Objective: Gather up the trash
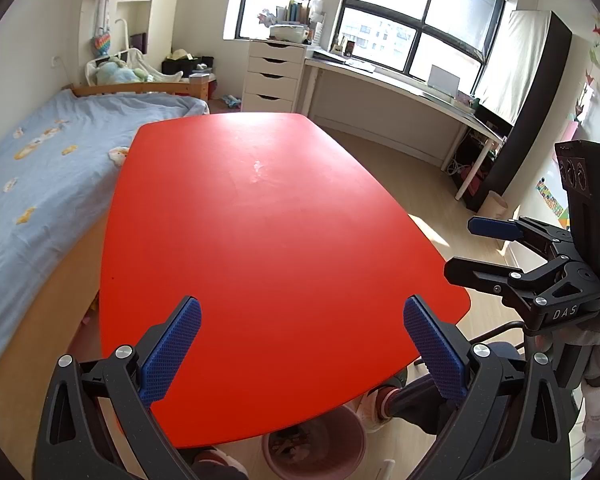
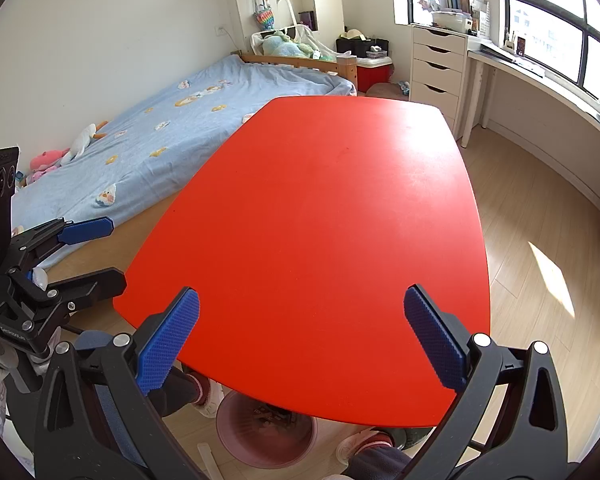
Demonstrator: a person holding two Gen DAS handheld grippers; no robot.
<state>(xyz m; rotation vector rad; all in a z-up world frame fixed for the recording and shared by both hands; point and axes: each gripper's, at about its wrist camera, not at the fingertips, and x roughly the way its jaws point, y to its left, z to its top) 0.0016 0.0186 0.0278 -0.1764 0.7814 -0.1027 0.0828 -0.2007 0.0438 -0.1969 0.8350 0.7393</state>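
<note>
A red table (image 1: pixel 260 220) fills both views; its top (image 2: pixel 340 220) shows only a small pale smudge (image 1: pixel 257 169). A pink trash bin (image 1: pixel 316 440) with some scraps inside stands on the floor under the near edge, also in the right wrist view (image 2: pixel 266 430). My left gripper (image 1: pixel 302 344) is open and empty above the near edge. My right gripper (image 2: pixel 302 340) is open and empty beside it. Each shows in the other's view: the right gripper (image 1: pixel 464 248) at right, the left gripper (image 2: pixel 112 248) at left.
A bed with a blue sheet (image 2: pixel 160 132) runs along the table's left side. A white drawer unit (image 1: pixel 274 76) and a long desk (image 1: pixel 400 84) stand under the windows. The person's feet (image 2: pixel 364 446) are by the bin. Wooden floor (image 2: pixel 540 240) lies to the right.
</note>
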